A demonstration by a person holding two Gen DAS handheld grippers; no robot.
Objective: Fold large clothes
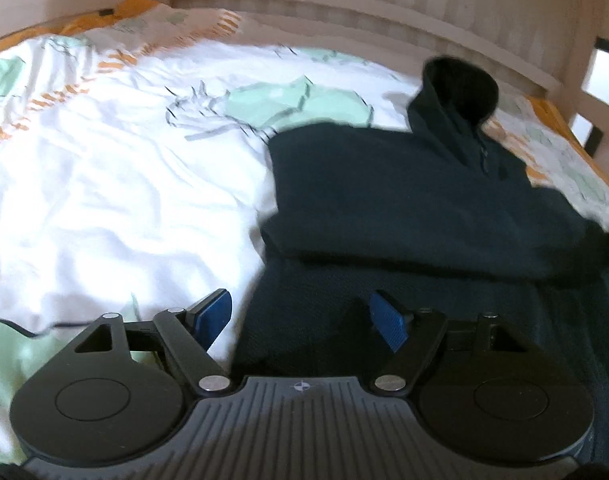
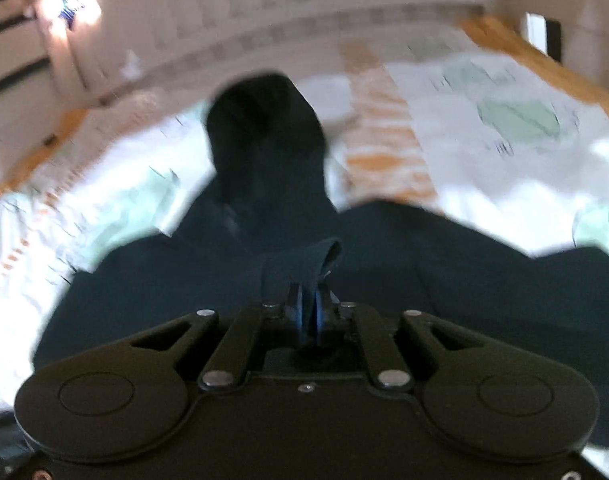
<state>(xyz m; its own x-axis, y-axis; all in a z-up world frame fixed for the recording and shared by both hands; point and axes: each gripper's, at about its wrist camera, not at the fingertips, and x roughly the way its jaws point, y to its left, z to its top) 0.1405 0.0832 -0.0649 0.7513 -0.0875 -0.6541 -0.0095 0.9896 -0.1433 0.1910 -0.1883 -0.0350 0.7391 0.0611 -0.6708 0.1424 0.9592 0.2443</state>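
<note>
A dark navy hoodie [image 1: 404,200] lies spread on the bed, its hood [image 1: 460,80] pointing toward the headboard and one side folded over the body. My left gripper [image 1: 304,320] hovers open above the hoodie's near left edge, blue pads wide apart with nothing between them. In the right wrist view the same hoodie [image 2: 484,272] fills the middle, hood [image 2: 264,120] at the far end. My right gripper [image 2: 310,308] is shut on a pinched fold of the hoodie's fabric [image 2: 300,260], which sticks up above the pads.
A white duvet [image 1: 104,180] with mint hexagons and orange stripes covers the bed. A pale slatted headboard [image 1: 344,4] runs along the far side, and wooden rails [image 1: 592,92] stand at the right. The right wrist view is motion-blurred.
</note>
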